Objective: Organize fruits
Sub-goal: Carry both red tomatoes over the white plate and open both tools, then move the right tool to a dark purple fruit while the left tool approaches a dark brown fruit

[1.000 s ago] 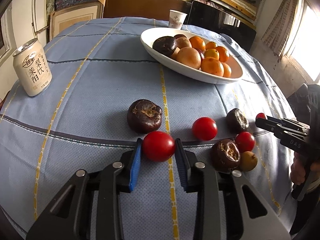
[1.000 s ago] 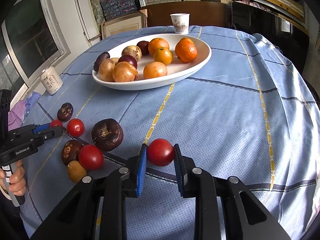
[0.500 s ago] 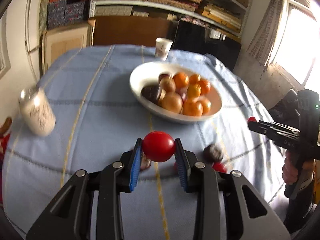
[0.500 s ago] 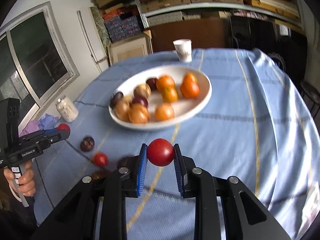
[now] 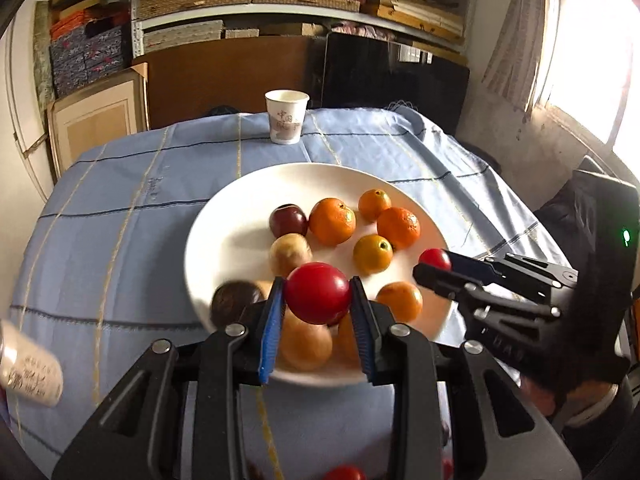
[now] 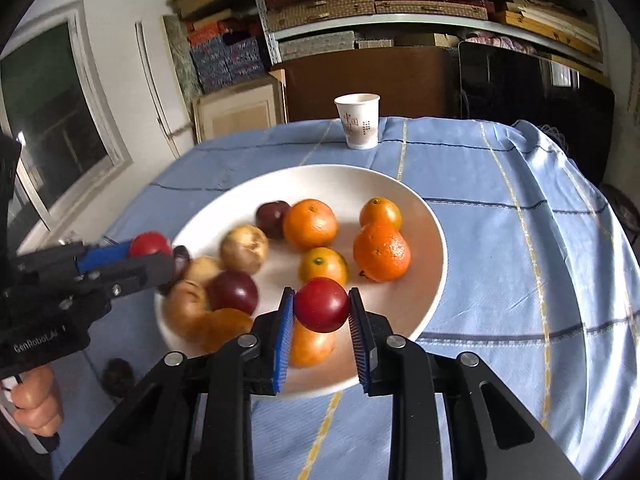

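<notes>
My left gripper (image 5: pixel 318 300) is shut on a red tomato (image 5: pixel 318 298) and holds it above the near rim of the white bowl (image 5: pixel 224 216). My right gripper (image 6: pixel 321 306) is shut on a second red tomato (image 6: pixel 321 308), held above the bowl's near side (image 6: pixel 434 264). The bowl holds several oranges (image 5: pixel 332 221), brown fruits (image 6: pixel 244 249) and dark purple fruits (image 6: pixel 233 291). Each gripper shows in the other's view: the right one (image 5: pixel 434 266) at the bowl's right edge, the left one (image 6: pixel 154 254) at its left edge.
A paper cup (image 5: pixel 286 116) stands behind the bowl on the blue tablecloth (image 6: pixel 500 208). A white drink can (image 5: pixel 30 372) is blurred at the left edge. A red tomato (image 5: pixel 344 473) and a dark fruit (image 6: pixel 116 374) lie on the cloth below the grippers.
Both grippers have lifted their tomatoes off the cloth and carried them forward over the bowl. The loose fruits on the cloth have dropped to the bottom of the views.
</notes>
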Action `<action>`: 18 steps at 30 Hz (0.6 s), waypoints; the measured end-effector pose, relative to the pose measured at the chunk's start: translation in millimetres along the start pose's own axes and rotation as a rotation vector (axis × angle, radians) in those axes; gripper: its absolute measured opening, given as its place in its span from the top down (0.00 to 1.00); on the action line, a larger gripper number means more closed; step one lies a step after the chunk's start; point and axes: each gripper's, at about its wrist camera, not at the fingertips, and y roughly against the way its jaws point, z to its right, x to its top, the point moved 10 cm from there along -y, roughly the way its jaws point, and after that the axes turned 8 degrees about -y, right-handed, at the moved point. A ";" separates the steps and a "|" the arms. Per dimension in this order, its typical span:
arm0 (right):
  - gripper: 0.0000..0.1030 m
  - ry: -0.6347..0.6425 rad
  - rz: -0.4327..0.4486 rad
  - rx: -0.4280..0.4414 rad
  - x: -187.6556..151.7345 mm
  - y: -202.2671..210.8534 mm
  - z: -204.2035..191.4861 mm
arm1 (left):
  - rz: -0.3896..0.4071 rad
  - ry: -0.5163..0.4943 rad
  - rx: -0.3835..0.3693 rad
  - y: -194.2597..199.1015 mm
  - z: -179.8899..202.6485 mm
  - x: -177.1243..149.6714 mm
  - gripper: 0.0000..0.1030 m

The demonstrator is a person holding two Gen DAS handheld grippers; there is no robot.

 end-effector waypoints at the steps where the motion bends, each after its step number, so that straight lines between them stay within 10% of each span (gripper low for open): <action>1: 0.66 0.008 0.005 -0.012 -1.0 0.1 1.3 | 0.001 -0.001 0.009 -3.3 1.0 2.2 0.61; 3: 0.59 0.022 0.026 -0.042 -1.3 3.5 5.1 | 0.031 0.002 0.049 -0.2 -1.4 5.7 0.28; 7: 0.59 0.048 0.046 -0.031 -2.6 18.1 1.4 | 0.087 -0.033 0.072 22.0 2.3 5.1 0.26; 9: 0.59 0.048 0.054 -0.018 -4.6 26.8 -0.6 | 0.125 -0.022 0.098 40.0 -4.3 0.5 0.08; 16: 0.57 0.051 0.024 0.012 -34.8 40.9 -6.8 | 0.115 0.185 0.176 61.9 -68.0 -55.2 0.05; 18: 0.41 0.056 0.003 0.008 -44.9 40.3 -7.2 | 0.071 0.285 0.191 59.3 -92.0 -78.2 0.05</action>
